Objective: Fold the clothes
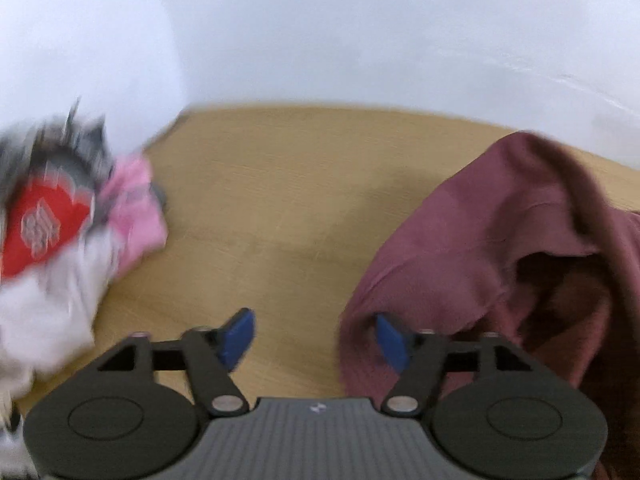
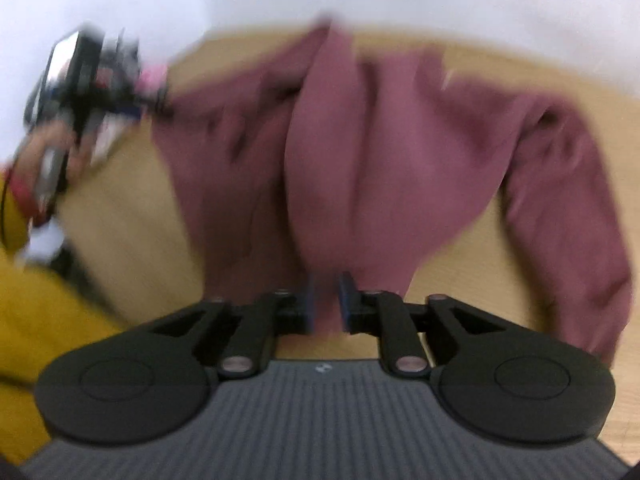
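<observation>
My right gripper jaws narrow w/ maroon sweatshirt fabric between; left gripper jaws wide, empty (hem beside). Grab hem, pull flat on bench.

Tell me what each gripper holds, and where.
Right gripper: maroon garment, pinched at its near edge. Left gripper: open, holding nothing.

Each camera sits behind its own fingers, facing forward and down at the light wooden tabletop at close range. Both views share the crumpled maroon fabric garment: right of the left fingers, ahead of the right fingers.
</observation>
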Motion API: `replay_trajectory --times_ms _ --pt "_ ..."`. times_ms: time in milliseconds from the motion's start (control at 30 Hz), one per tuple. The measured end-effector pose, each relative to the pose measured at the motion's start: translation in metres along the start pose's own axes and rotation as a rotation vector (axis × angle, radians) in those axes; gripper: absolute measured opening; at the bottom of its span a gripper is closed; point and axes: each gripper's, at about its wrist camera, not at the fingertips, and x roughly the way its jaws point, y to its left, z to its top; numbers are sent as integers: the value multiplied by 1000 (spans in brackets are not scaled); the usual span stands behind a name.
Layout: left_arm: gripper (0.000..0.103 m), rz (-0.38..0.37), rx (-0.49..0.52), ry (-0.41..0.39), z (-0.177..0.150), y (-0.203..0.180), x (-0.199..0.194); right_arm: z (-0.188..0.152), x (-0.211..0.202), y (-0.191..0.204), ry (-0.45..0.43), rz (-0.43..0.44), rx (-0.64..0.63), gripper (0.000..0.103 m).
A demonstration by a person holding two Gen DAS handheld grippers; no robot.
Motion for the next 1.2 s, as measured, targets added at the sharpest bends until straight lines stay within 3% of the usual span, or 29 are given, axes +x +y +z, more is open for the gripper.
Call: replay_trajectory --times_ms 67,133,200,333,500,533,600,633,700,733,767,800,933,1100,1200 --pt "93 5 88 -67 1 -18 -14 18 -8 -5 -134 -51 23 86" --pt "94 -14 169 -93 5 -42 -17 35 0 -3 -223 -90 -13 87" --pt "95 -58 221 -93 7 -66 -15 51 22 1 -239 -94 -68 87" --pt "96 -82 302 -48 7 -102 22 72 96 10 -116 -97 -100 87" --pt "84 -148 342 -13 12 -135 63 68 144 21 -37 -238 -168 87" --pt "81 -125 355 -18 13 -141 68 65 145 19 -41 -254 -162 86" --pt "56 -84 369 -19 15 -149 80 59 145 14 -49 -282 -146 77" --pt "50 -82 355 -5 18 -149 86 56 144 11 -50 -282 -121 68" --pt "37 -119 292 30 26 -141 93 54 139 3 -46 -267 -64 47" --pt "34 -134 264 37 29 -135 92 57 137 -3 -42 -250 -35 21" --pt "31 -145 241 32 32 -129 88 56 131 -7 -45 -233 -4 17" --pt "25 -154 226 18 33 -122 82 56 126 -11 -47 -216 27 16" --pt "20 -159 155 -55 37 -89 43 55 92 -12 -109 -120 82 13" --pt "21 -92 56 -151 32 -33 -15 59 50 5 -177 68 44 12" --pt "25 -81 91 -134 27 -12 -26 51 33 21 -181 147 -32 12"
